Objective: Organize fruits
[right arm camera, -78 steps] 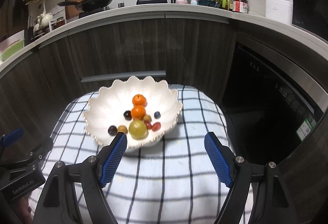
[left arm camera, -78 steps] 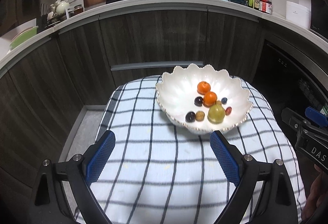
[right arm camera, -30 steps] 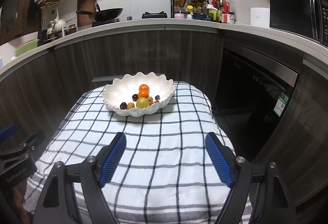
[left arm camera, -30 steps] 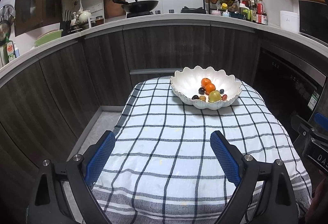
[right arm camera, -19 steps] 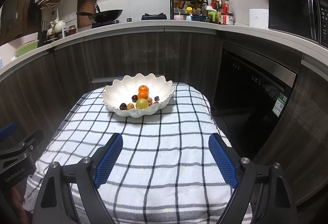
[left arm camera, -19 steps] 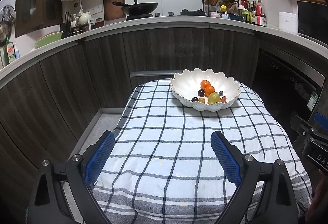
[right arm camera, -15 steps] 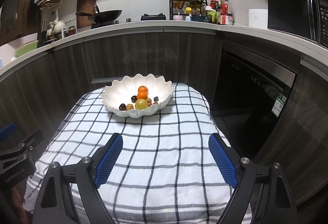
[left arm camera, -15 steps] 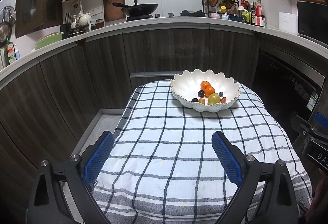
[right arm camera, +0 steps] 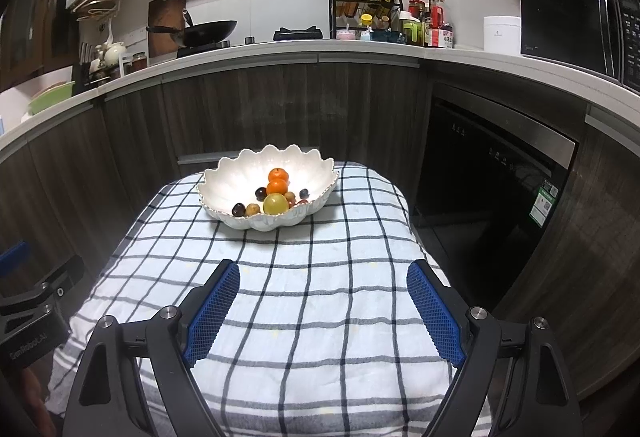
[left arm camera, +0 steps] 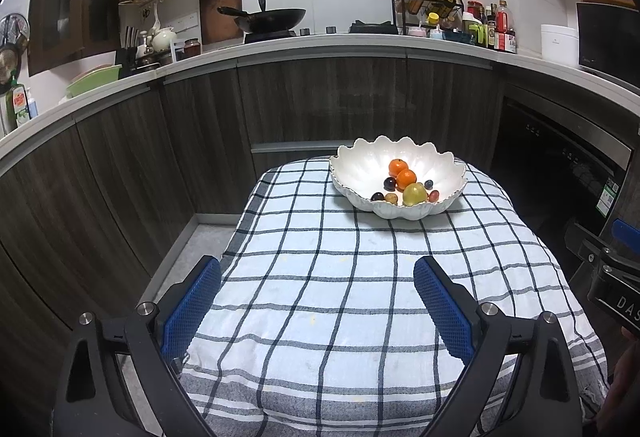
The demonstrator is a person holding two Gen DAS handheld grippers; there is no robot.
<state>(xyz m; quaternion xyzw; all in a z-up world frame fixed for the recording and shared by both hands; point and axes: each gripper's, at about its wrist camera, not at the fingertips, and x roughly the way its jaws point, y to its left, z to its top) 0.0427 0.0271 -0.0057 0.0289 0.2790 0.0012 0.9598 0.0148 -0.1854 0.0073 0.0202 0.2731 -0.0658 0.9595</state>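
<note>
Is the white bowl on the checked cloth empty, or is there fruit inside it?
Not empty. The white bowl holds two oranges, a yellow-green fruit and several small dark ones.

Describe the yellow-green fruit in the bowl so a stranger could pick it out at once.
On the blue-checked tablecloth stands a white scalloped ceramic bowl. At its near side lies the round yellow-green fruit, just in front of two stacked orange tangerines. It is the biggest fruit there and the only greenish one.

Each tool [left arm camera: 316,273] — black arms, silver screws — bears blue ribbed pads [right arm camera: 434,313] and white lettering.
</note>
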